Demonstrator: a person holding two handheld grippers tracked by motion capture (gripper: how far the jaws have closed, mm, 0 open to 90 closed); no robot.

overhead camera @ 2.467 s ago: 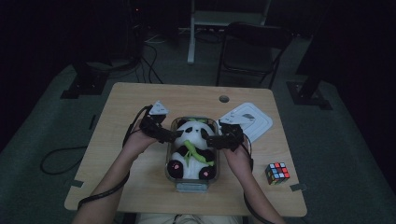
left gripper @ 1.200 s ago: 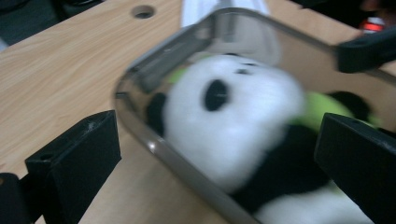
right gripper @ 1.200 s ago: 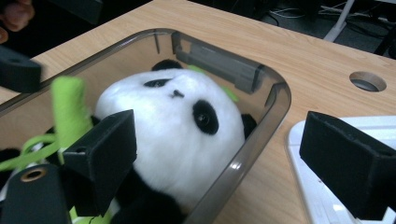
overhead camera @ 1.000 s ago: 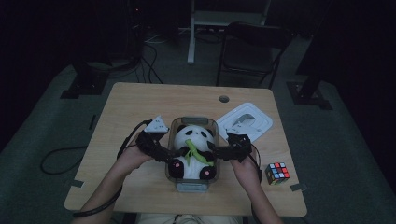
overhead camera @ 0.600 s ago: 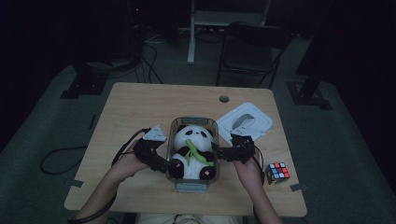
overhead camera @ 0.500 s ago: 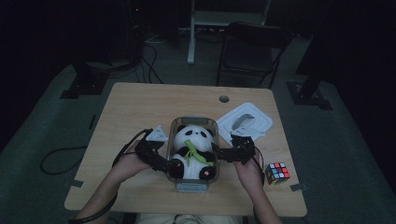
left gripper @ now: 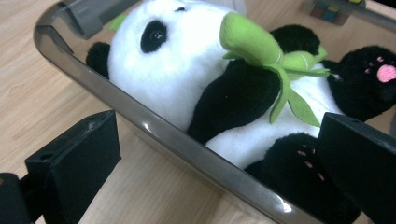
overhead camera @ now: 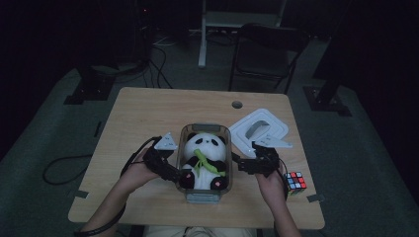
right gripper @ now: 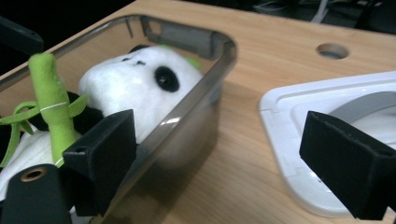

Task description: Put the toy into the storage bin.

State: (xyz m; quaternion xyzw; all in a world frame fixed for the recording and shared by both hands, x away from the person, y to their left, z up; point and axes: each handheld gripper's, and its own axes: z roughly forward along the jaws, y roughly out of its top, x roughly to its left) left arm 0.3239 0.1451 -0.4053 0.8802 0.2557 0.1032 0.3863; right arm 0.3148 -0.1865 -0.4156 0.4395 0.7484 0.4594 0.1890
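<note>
A panda plush [overhead camera: 203, 150] with a green bamboo stalk lies on its back inside a clear grey container [overhead camera: 203, 198] at the table's middle front. My left gripper [overhead camera: 174, 175] is at the container's left side, open. In the left gripper view, the left gripper [left gripper: 217, 175] straddles the container rim [left gripper: 154, 133], one jaw outside on the table, the other over the panda's [left gripper: 187, 79] black leg. My right gripper [overhead camera: 240, 165] is at the container's right side, open. In the right gripper view, the right gripper [right gripper: 219, 158] has the container wall [right gripper: 205, 88] between its jaws.
A white lid [overhead camera: 260, 131] lies upside down right of the container; one right jaw hangs over the white lid [right gripper: 299, 116]. A colour cube [overhead camera: 295, 181] sits near the table's front right edge. A cable hole [overhead camera: 237, 104] is farther back. A chair stands behind the table.
Both grippers have slid back toward the person along the container's sides, from beside the panda's head to beside its body. The left gripper now reaches over the rim.
</note>
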